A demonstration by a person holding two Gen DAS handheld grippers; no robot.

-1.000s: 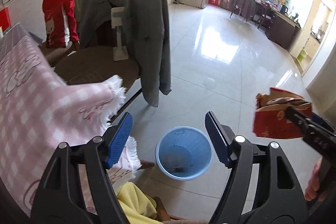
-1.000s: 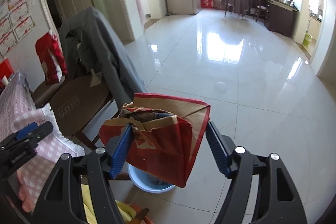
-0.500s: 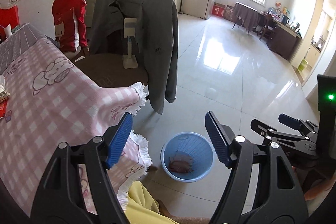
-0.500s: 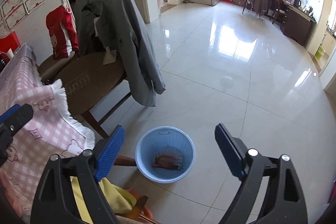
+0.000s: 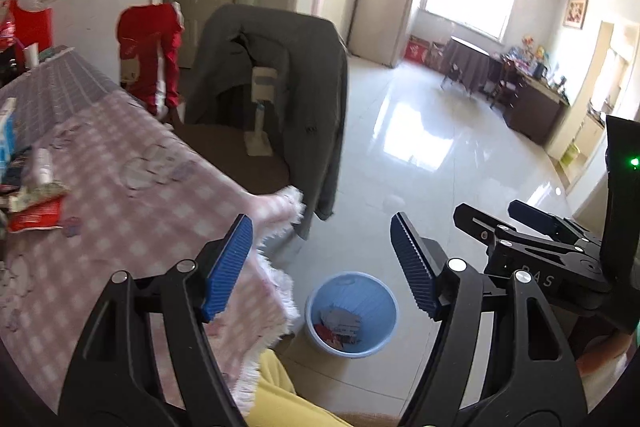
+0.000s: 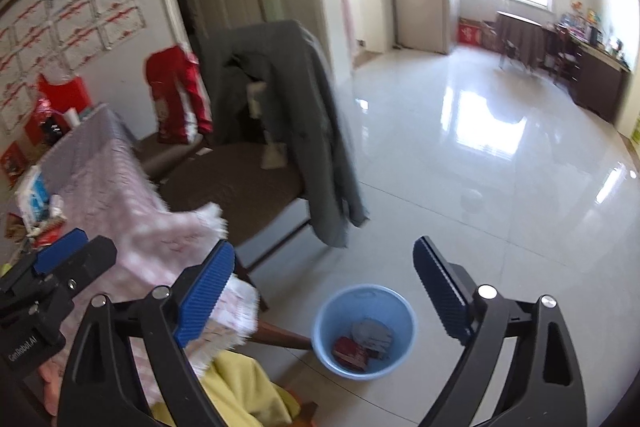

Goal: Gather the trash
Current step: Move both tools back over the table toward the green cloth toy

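Black right gripper [image 6: 322,289], marked "GenRobot.AI", fingers opening empty; left gripper [image 5: 320,259] fingers wide, empty.

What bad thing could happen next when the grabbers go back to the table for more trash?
1. The pink tablecloth has a fringed corner hanging over the edge close to the left gripper; open jaws might snag it and drag the things on the table off.
2. The blue bin stands on the floor right beside the table, so a careless swing could possibly tip it, spilling the trash inside.
3. The right gripper, its jaws opening and empty, is near the left one; they might bump.
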